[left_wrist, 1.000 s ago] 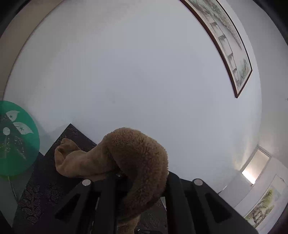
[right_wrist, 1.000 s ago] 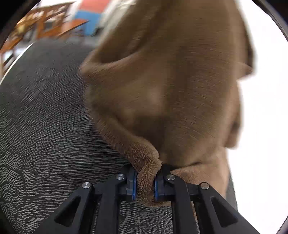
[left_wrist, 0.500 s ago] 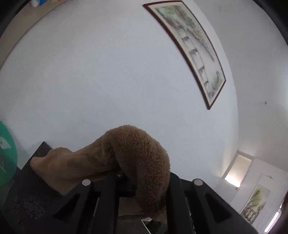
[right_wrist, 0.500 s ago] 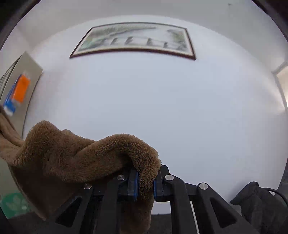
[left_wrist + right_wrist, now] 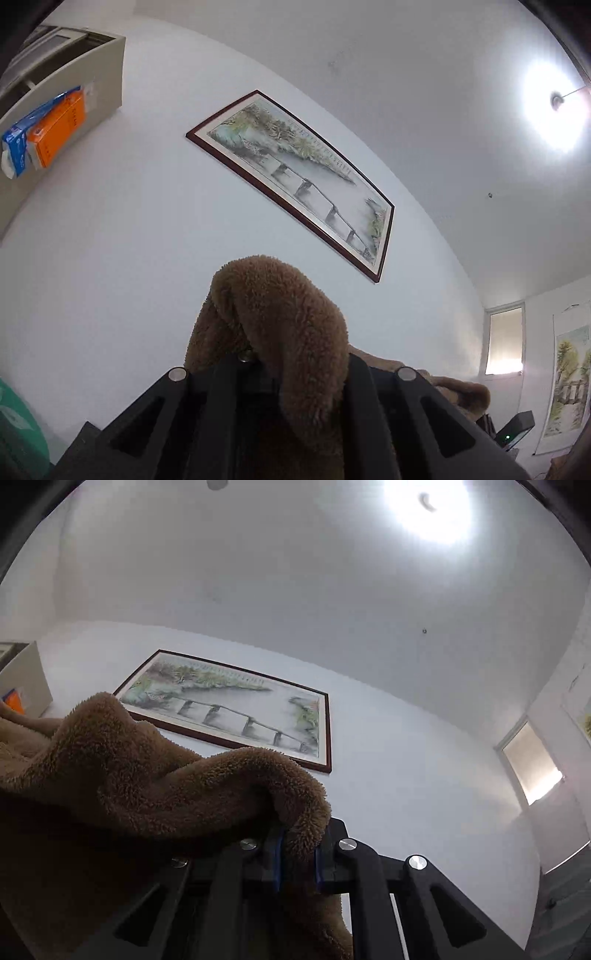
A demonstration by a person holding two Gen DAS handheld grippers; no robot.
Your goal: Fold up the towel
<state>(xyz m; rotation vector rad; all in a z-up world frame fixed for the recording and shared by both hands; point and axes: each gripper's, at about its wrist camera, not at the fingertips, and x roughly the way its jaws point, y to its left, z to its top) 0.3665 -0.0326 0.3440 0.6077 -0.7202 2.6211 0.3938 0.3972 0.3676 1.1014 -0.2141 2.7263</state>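
Both tools point up toward the wall and ceiling, each with a fold of the brown towel caught between its fingers.

In the left wrist view, the left tool is clamped on the towel: a thick fleecy hump rises out of the gap between the two black fingers, arches over, and drapes down in front of them. More of the cloth trails off to the right, behind the right-hand finger, toward the lower right of the view.

In the right wrist view, the right tool pinches a rolled edge of the towel between its blue pads. From that grip the cloth runs leftward in a raised, wavy ridge and hangs below in shadow, covering much of the left finger.

Behind the towel hangs a framed painting of a bridge on the white wall, with a bright ceiling light overhead.
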